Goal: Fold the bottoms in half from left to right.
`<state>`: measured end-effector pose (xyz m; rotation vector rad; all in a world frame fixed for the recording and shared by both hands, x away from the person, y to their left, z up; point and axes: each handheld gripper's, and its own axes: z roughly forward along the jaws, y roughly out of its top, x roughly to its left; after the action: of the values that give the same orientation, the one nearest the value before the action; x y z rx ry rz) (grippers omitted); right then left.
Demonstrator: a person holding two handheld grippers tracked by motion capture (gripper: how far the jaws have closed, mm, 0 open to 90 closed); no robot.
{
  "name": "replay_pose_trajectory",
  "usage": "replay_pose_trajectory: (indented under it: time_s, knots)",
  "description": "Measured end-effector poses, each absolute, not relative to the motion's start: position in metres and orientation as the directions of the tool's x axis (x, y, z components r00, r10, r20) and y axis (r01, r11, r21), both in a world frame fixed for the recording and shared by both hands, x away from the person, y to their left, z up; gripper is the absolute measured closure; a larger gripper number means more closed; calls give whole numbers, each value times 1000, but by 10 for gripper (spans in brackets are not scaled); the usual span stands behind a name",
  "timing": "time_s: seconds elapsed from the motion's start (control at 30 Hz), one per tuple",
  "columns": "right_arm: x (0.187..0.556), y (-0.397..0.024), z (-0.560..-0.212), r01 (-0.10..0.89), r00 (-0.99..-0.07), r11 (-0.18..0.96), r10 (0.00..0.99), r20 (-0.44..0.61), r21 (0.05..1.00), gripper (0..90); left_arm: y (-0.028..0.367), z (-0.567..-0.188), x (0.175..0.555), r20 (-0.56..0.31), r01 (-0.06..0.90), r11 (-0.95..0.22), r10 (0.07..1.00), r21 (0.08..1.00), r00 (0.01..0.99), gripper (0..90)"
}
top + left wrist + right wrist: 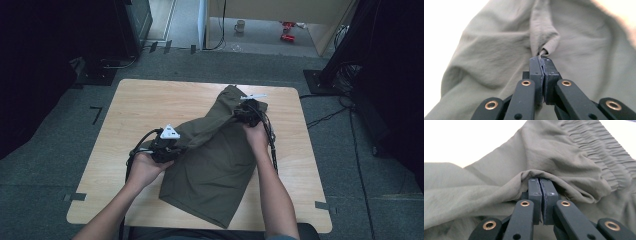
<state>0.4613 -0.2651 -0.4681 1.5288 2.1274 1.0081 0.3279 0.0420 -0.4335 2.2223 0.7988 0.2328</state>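
Shorts: we see an olive-green pair of shorts lying across the middle and right of the wooden table, its elastic waistband at the far end and its lower edge close to the near edge of the table.
Left gripper: our left gripper is clenched on a pinch of the fabric at the left side of the shorts; in the left gripper view the jaws meet with a small fold of cloth caught at their tips.
Right gripper: our right gripper is clamped on a fabric edge near the waistband end; in the right gripper view the cloth drapes over the closed tips.
Between the grippers: a raised ridge of fabric runs from one grip to the other, lifted off the table.
In the way: we find nothing else on the table; the cables trail back along our forearms.
Surroundings: grey floor around the table, a mug and red items on the floor far beyond, dark equipment at both sides.
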Motion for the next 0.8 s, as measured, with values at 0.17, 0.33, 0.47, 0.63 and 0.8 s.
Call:
replay_pose_trajectory:
  time_s: [0.17,0.33,0.47,0.63,0.8]
  knots:
    - [459,-274,-453,675,-361,166,924,125,718,876,19,-413,309,-95,435,-544,543,717,834,891]
    - [458,-285,-443,677,-363,198,928,88,709,869,-7,-405,294,-146,419,-548,471,724,870,890]
    - [458,-291,-446,697,-365,228,929,63,680,862,-32,-404,282,-161,395,-562,420,727,893,889]
    - [455,-299,-453,712,-348,236,936,40,661,860,-64,-417,279,-204,406,-578,382,708,901,888]
    - [453,-312,-459,729,-329,231,944,34,644,845,-83,-429,278,-265,433,-556,358,710,895,884]
